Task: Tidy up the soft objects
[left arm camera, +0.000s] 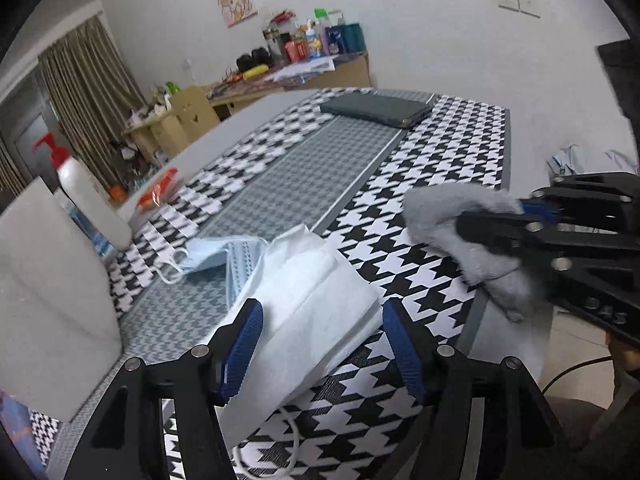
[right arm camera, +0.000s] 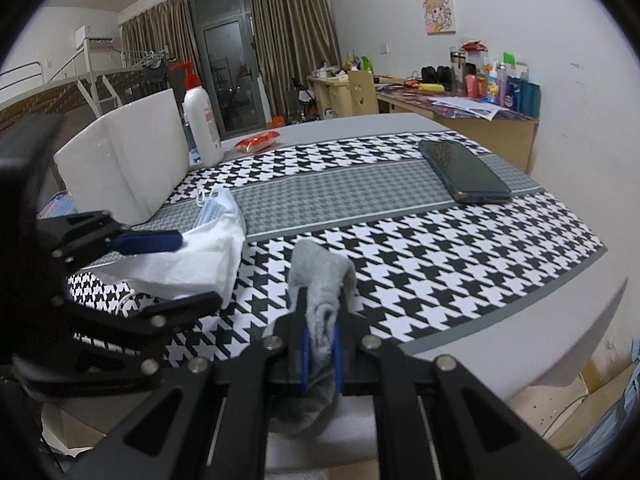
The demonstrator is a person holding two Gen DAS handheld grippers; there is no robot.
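The right gripper is clamped on a fuzzy grey sock, lifted just above the near edge of the houndstooth black-and-white table mat. To its left, the left gripper stands wide, straddling a white pleated face mask without pinching it; a light-blue mask lies just beyond. The sock hangs loosely below the pads, so a quick swing could probably snag it on the table edge or slip it free.

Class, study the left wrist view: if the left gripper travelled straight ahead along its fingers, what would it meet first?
The left gripper is open, with the white mask already lying between its fingers, so it would probably meet that first. The blue mask lies further on, though depth is uncertain.
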